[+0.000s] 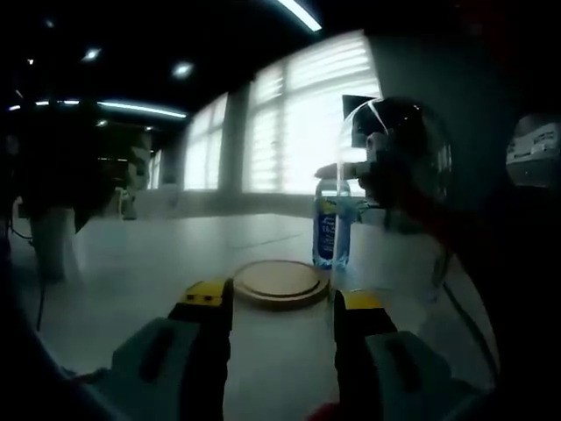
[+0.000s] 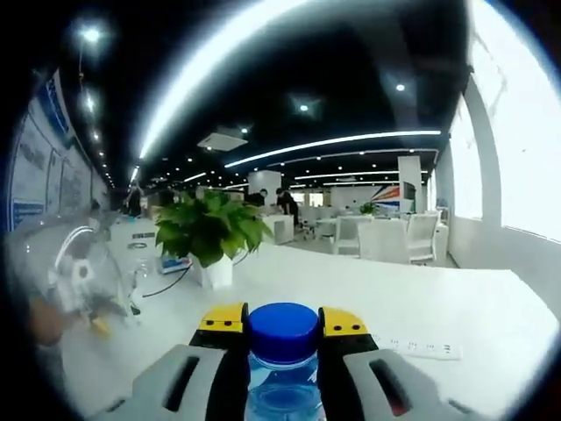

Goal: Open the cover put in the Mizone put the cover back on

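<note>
Looking along the left gripper [image 1: 282,303], the two yellow-tipped jaws stand apart with only bare white table [image 1: 123,263] between them; this gripper is open and holds nothing. Just beyond the jaw tips, a round wooden base [image 1: 279,282] lies flat on the table. Behind the base and slightly to its right, the Mizone bottle [image 1: 332,230] stands upright, its blue label facing the camera. At the bottle's top, the right gripper [image 1: 368,171] enters from the right side of the left gripper view; it is dark against the bright windows [image 1: 298,123], so the exact contact at the cap is not resolvable here. A clear dome cover [image 1: 399,167] appears around that same region, raised off the wooden base; whether it is held cannot be told.

In the right gripper view, the right gripper [image 2: 282,329] has its jaws closed against both sides of the bottle neck, directly beside the blue cap [image 2: 282,326], with the clear Mizone bottle [image 2: 282,390] body below. At the left edge, the dome cover [image 2: 74,272] shows as a transparent curved shape. Farther back on the table [image 2: 421,298], a potted plant [image 2: 210,232] stands in a white pot, and a white power strip [image 2: 425,348] lies to the right. White chairs [image 2: 386,237] stand in the far office area.
</note>
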Available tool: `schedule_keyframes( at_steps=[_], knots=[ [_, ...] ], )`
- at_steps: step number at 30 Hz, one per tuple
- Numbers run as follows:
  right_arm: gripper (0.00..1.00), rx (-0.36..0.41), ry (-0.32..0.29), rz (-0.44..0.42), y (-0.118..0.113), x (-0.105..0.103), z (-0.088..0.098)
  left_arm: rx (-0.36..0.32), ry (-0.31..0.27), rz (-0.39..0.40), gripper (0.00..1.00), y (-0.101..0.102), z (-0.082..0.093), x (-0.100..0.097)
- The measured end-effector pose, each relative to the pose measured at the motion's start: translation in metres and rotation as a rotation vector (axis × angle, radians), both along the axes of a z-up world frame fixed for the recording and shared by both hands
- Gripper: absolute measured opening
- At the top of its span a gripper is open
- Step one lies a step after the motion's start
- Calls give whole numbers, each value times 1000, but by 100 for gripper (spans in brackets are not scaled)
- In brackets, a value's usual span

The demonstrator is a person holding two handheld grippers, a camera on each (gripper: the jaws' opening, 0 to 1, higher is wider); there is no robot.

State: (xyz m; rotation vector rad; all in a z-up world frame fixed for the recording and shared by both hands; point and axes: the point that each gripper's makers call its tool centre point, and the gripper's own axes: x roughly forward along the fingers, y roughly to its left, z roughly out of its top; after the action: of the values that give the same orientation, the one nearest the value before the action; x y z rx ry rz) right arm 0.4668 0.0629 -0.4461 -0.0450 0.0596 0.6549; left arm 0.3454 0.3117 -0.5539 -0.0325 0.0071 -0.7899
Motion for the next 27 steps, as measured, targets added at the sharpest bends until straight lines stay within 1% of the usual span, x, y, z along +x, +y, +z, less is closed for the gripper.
schedule_keyframes(
  at_steps=[6, 11, 13, 18, 21, 27],
  knots=[
    [23, -4, -18, 24, 10, 4, 11, 7, 0, -2, 38, -1, -1, 0],
    [23, -13, -30, 63, 22, 6, 20, 21, 5, -12, 38, -5, -4, -2],
    [23, -3, -27, 87, 27, 7, 22, 26, 3, -13, 38, -5, -4, -2],
    [23, 7, -16, 126, 39, 9, 26, 8, 3, -11, 38, -3, -1, -2],
    [23, 0, -16, 149, 49, 11, 28, -17, 1, -20, 38, -4, 3, -3],
    [23, -7, -20, 182, 65, 13, 28, -14, -1, -14, 38, -3, 3, -3]
  ],
)
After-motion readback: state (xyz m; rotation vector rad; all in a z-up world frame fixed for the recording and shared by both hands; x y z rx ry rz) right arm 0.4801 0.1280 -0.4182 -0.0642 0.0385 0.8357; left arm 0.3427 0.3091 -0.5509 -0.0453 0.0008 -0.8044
